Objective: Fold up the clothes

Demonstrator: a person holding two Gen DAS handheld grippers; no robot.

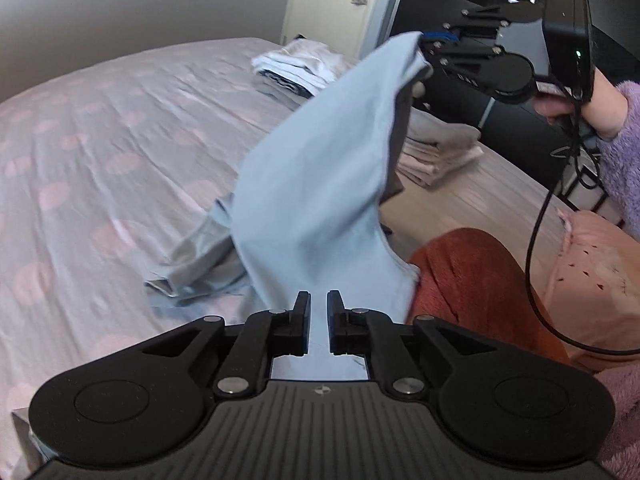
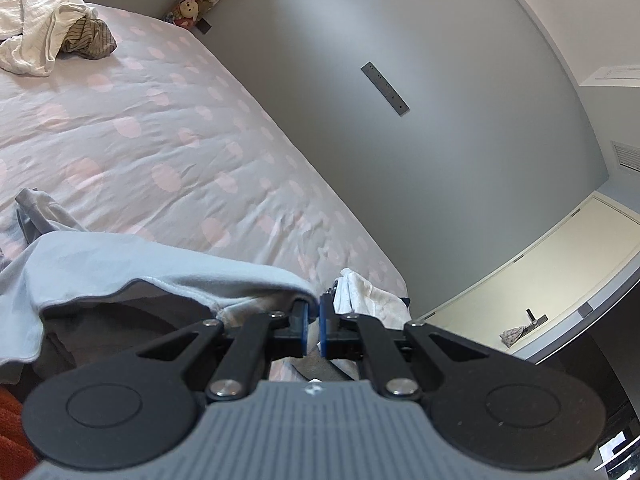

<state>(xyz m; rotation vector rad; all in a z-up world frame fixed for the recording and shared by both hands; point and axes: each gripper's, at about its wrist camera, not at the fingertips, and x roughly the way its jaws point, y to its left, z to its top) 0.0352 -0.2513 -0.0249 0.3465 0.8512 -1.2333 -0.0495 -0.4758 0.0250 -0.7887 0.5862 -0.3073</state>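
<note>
Both grippers, left gripper [image 1: 319,300] and right gripper [image 1: 424,54], pinch the blue garment [image 1: 320,184] taut above the bed [image 1: 100,140] for folding.

Bedspread [image 2: 168,128] lies bare mid-bed; folded stacks [image 1: 296,70] and a crumpled pile [image 2: 44,32] crowd its edges.

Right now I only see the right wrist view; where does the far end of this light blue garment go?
Observer: It runs down between the fingers of the left gripper. I cannot tell whether they still pinch the light blue garment.
Operator: Anything already folded that I can't see?
Observer: A beige folded stack lies just behind the hanging garment, to its right.
</note>
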